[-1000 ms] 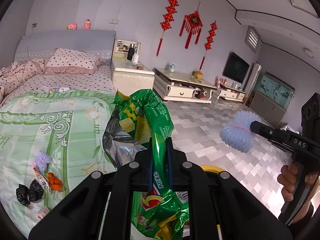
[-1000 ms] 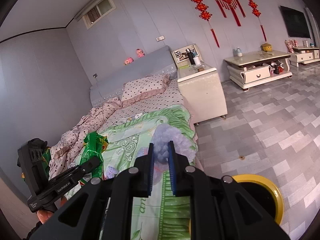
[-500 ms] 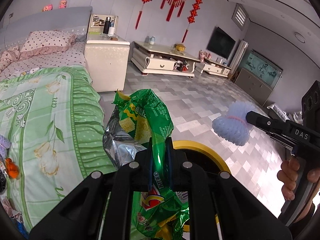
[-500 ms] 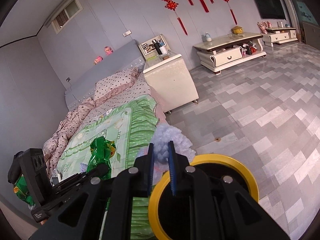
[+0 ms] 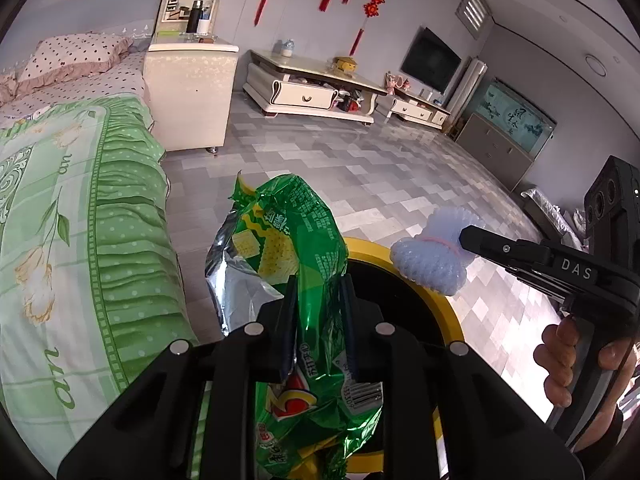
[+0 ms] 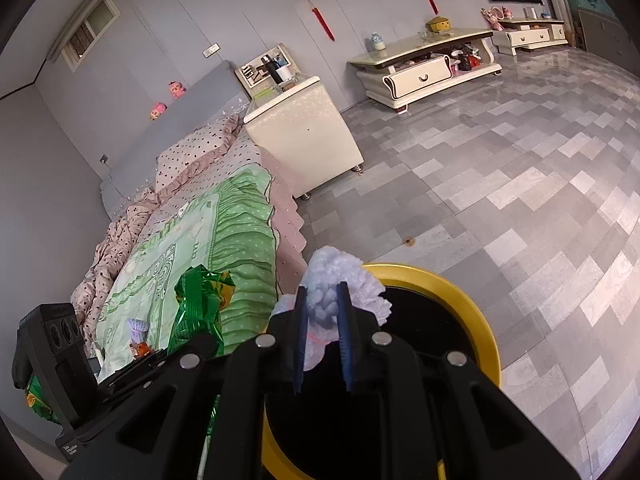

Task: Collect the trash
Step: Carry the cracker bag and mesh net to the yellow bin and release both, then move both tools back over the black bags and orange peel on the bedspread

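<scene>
Trash held over the bin

Left tongs (image 5: 318, 312) have just been opening a little, with the green chip bag (image 5: 296, 240) between the pads; the foil sags loosely and whether the pads press it I cannot tell. It hangs above the near rim of the yellow bin (image 5: 450, 312). Right tongs (image 6: 322, 320) stand nearly closed, pinching a pale foam net (image 6: 340, 276) that hangs above the bin's far rim. A hand (image 5: 560, 364) grips the right handle. Beside the bin stands the bed (image 5: 80, 240), with small scraps (image 6: 138, 336) on its green cover.
</scene>
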{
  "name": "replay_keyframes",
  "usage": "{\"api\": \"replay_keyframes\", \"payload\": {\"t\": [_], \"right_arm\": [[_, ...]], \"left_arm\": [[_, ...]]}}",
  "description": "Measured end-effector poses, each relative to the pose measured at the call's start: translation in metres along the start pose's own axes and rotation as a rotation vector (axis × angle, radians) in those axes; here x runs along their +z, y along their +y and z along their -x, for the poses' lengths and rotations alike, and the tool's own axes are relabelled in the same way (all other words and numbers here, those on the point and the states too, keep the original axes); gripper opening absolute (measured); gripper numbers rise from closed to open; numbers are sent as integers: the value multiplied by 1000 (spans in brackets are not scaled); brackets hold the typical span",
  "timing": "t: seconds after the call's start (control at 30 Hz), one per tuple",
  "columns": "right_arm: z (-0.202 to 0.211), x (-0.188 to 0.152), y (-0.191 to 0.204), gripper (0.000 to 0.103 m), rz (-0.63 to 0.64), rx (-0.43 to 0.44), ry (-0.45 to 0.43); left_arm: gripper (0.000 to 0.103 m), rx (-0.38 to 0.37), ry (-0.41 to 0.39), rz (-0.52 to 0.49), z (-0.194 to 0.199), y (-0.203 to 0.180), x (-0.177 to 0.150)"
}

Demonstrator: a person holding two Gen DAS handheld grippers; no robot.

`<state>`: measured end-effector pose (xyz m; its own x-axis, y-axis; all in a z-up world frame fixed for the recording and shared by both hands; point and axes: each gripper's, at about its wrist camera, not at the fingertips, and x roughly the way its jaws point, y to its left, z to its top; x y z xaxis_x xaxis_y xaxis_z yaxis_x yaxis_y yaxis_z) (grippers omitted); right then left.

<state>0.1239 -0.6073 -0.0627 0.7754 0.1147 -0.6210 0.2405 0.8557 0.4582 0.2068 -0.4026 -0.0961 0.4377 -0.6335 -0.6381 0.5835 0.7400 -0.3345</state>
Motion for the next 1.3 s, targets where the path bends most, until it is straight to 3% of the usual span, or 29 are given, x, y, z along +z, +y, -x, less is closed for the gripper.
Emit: {"api": "replay_keyframes", "payload": {"t": [0.13,0.3,0.47,0.6,0.8,1.03,1.3], "right_arm": [[-1,0,-8,16,-18,-14,1],[3,-1,-12,20,-29,-22,-3],[7,-1,-16,35,-43,-49,-9],[10,-3,-17,47,-53,-67,-8],[14,-4,-11,57,-53,-71,-12],[4,-5,33,62,9,-23,11],[-15,-11,114,63,136,65,46]], "left_arm": [[25,-5,1,5,1,-4,-1],[43,-2,-13,19,7,-3,-1],[52,4,-21,35,15,4,1],[67,17,-32,50,24,11,-1],[78,63,-69,66,45,30,-4],[82,148,-122,96,90,72,-7],[83,271,-183,145,157,139,-12]]}}
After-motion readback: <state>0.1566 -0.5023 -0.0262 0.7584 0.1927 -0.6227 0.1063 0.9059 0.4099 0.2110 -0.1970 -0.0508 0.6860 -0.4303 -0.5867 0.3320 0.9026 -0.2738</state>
